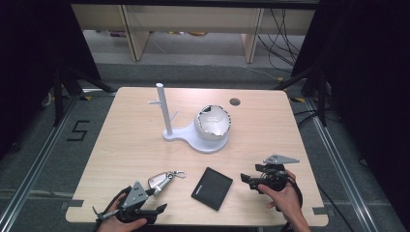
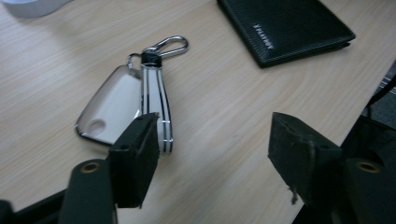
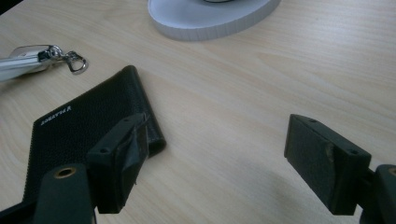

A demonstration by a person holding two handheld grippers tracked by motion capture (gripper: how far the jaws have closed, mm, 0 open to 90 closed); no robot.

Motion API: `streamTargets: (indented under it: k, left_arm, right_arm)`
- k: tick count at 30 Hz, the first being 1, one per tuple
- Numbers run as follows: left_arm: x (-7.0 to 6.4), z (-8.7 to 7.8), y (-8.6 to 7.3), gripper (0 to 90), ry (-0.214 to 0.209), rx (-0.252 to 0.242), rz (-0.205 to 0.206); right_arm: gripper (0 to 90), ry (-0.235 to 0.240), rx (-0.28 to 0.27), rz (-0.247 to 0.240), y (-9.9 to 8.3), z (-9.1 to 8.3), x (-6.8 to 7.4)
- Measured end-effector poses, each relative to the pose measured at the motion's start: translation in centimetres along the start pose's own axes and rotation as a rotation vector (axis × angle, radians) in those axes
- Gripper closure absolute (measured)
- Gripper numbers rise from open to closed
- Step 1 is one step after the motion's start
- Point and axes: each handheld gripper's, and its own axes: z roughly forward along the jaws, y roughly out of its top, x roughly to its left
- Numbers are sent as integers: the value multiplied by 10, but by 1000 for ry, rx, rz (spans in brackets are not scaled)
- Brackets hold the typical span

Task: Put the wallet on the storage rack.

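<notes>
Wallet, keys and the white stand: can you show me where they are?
Wallet (image 1: 212,187), high view, middle of its black cover.
Keys (image 2: 109,109), left gripper view, white face of the fob.
White stand (image 1: 163,108), high view, its upright post.

Wide-spread right claw (image 3: 215,163) above bare table (image 3: 261,93), black wallet (image 3: 88,121) by one jaw, white base (image 3: 210,18) beyond

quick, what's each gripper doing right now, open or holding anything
Left gripper: open, holding nothing, jaws just short of the key fob.
Right gripper: open, holding nothing, beside the black wallet.
</notes>
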Motion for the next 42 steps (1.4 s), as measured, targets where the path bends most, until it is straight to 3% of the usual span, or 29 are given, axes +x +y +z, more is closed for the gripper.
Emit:
streamTargets:
  k: [1, 4, 5, 9, 12, 14, 15, 16, 18, 20, 21, 22, 23, 24, 25, 28, 30, 32, 35, 37, 39, 40, 42]
  left_arm:
    - [-3, 2, 4, 409, 7, -4, 15]
    - [-6, 2, 9, 454, 0, -10, 8]
    - [-9, 2, 14, 490, 1, -14, 32]
    - [-18, 5, 22, 578, -33, -37, 56]
    - [-23, 11, 27, 660, -63, -16, 95]
    - [-26, 16, 30, 705, -87, 11, 122]
    - [-28, 19, 31, 719, -87, 9, 142]
    - [-30, 22, 32, 741, -98, 11, 133]
    - [-32, 27, 35, 774, -109, 23, 159]
    - [-36, 34, 36, 805, -135, 21, 143]
    - [-36, 36, 38, 813, -138, 41, 162]
    - [-39, 40, 38, 827, -141, 32, 150]
    - [-39, 43, 39, 839, -156, 39, 160]
    - [-39, 45, 40, 851, -151, 59, 184]
    - [-41, 48, 40, 860, -160, 59, 186]
    - [-45, 56, 41, 883, -179, 72, 182]
    - [-46, 60, 43, 890, -178, 84, 211]
    - [-50, 64, 44, 891, -186, 86, 206]
    - [-51, 70, 47, 892, -198, 100, 222]
    - [-54, 74, 47, 892, -202, 97, 208]
    - [-55, 77, 48, 892, -211, 91, 210]
    - [-56, 78, 49, 892, -208, 90, 200]
    - [-56, 79, 50, 892, -208, 102, 222]
  right_arm:
    - [230, 3, -2, 10, 2, 1, 4]
    - [230, 6, 8, -3, 6, 1, 7]
    - [231, 6, 5, -13, 8, 2, 7]
    - [233, 15, 12, -26, 10, 4, 8]
    - [236, 27, 18, -11, 11, 6, 11]
    - [240, 20, 19, -48, 13, 6, 10]
    - [241, 35, 15, -40, 13, 7, 11]
    - [242, 40, 35, -14, 14, 7, 14]
    - [248, 42, 29, -57, 16, 9, 13]
    - [250, 48, 39, -60, 18, 10, 15]
    - [251, 64, 37, -42, 19, 12, 18]
    - [255, 57, 58, -60, 20, 12, 17]
    - [259, 84, 58, -57, 21, 15, 18]
    - [263, 76, 68, -68, 22, 15, 19]
    - [265, 77, 75, -55, 23, 16, 21]
    - [277, 107, 91, -83, 26, 22, 23]
    - [287, 122, 104, -62, 27, 25, 27]
    - [289, 146, 121, -89, 29, 30, 27]
    - [294, 147, 137, -90, 31, 35, 29]
    - [299, 161, 147, -97, 32, 39, 30]
    - [314, 178, 154, -66, 33, 43, 34]
    - [315, 181, 169, -80, 35, 44, 35]
    - [325, 183, 166, -103, 36, 49, 35]
